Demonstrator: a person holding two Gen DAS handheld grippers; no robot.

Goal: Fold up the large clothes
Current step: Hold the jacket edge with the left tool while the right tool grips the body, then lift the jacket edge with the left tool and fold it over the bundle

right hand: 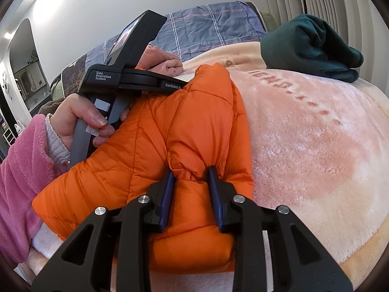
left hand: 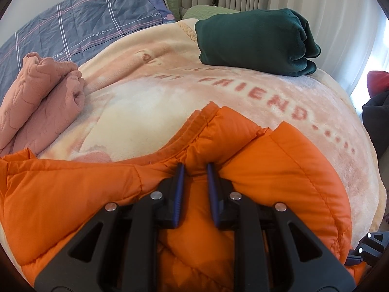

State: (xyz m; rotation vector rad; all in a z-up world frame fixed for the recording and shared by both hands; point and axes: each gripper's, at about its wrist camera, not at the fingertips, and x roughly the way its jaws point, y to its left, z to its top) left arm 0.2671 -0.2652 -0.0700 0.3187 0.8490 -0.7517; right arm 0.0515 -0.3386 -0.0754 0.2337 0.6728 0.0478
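Note:
An orange puffer jacket (left hand: 279, 170) lies bunched on the peach fleece blanket (left hand: 170, 92) covering the bed. My left gripper (left hand: 195, 168) is shut on a fold of the jacket near its collar edge, the fabric pinched between the blue pads. My right gripper (right hand: 190, 171) is shut on another thick fold of the same jacket (right hand: 189, 121), which rises in a ridge ahead of it. The left gripper's black body (right hand: 126, 73) and the hand holding it show at the left of the right wrist view.
A folded dark green garment (left hand: 255, 41) sits at the far right of the bed and also shows in the right wrist view (right hand: 311, 46). A folded pink garment (left hand: 41, 92) lies at the left. A blue plaid quilt (left hand: 80, 22) lies behind. Curtains hang at the back.

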